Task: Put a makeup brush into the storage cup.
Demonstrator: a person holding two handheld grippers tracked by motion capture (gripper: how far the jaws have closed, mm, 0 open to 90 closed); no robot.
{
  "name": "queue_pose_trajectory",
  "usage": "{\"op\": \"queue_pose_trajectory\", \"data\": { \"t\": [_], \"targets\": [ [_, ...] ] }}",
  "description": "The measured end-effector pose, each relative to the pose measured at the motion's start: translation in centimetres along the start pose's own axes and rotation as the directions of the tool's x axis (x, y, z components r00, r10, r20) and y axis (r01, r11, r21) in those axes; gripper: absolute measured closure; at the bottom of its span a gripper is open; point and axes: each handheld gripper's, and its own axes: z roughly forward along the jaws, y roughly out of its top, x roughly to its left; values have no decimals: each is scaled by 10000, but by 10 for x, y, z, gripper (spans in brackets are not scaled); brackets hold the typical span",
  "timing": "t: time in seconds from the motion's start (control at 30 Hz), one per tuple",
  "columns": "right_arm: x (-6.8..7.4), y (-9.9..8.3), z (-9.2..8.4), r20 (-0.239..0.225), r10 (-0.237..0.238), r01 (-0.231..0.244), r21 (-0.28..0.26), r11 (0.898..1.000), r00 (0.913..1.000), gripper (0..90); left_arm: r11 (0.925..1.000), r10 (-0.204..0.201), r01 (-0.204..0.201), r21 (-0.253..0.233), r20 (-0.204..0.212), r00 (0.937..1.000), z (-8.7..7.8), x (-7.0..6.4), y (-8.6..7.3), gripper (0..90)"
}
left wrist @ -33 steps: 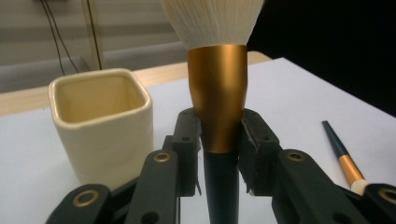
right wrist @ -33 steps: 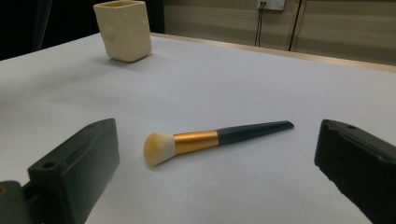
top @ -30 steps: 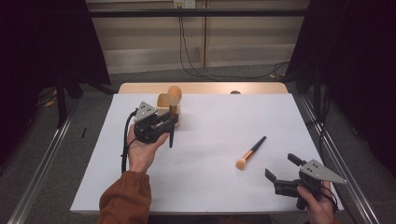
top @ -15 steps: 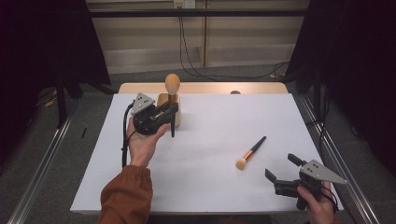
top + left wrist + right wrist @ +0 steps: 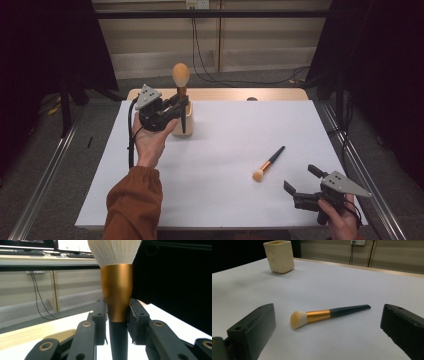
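My left gripper [image 5: 181,103] is shut on a large powder brush [image 5: 181,75] and holds it upright above the table's far left. In the left gripper view the pads [image 5: 137,315] clamp the gold ferrule [image 5: 117,292] of the brush, with white bristles above and a black handle below. The handle's tip hangs in front of a cream cup [image 5: 190,127]; the same cup [image 5: 279,256] looks empty in the right gripper view. A smaller brush [image 5: 269,163] [image 5: 327,315] with a gold ferrule lies flat on the white sheet. My right gripper [image 5: 301,178] [image 5: 328,326] stands open just short of it, touching nothing.
A white sheet [image 5: 230,200] covers the table, with a wooden strip [image 5: 225,94] along the far edge. A small dark thing [image 5: 251,99] sits on that strip. Metal rails [image 5: 45,180] run along both sides of the table.
My left gripper has risen with the large brush, drawing it up out of the cream cup. The right gripper and the small brush have stayed put.
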Motion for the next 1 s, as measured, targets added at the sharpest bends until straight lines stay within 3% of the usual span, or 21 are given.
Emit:
{"op": "queue_pose_trajectory", "data": {
  "t": [0.37, 0.77, 1.0],
  "targets": [
    [0, 0, -1, 10, 35, -35, -5, 10000, 10000, 0, 9993, -133, 128, -338, -153, 9998, 7, 9, 18, 705],
    [-1, -1, -2, 16, 46, -46, -17, 10000, 10000, 0, 9975, -212, 191, -681, -302, 9993, 22, 26, 28, 705],
    [-1, -1, -2, 19, 62, -62, -41, 10000, 10000, 0, 9979, -272, 238, -597, -556, 9981, 33, 36, 27, 705]
  ]
}}
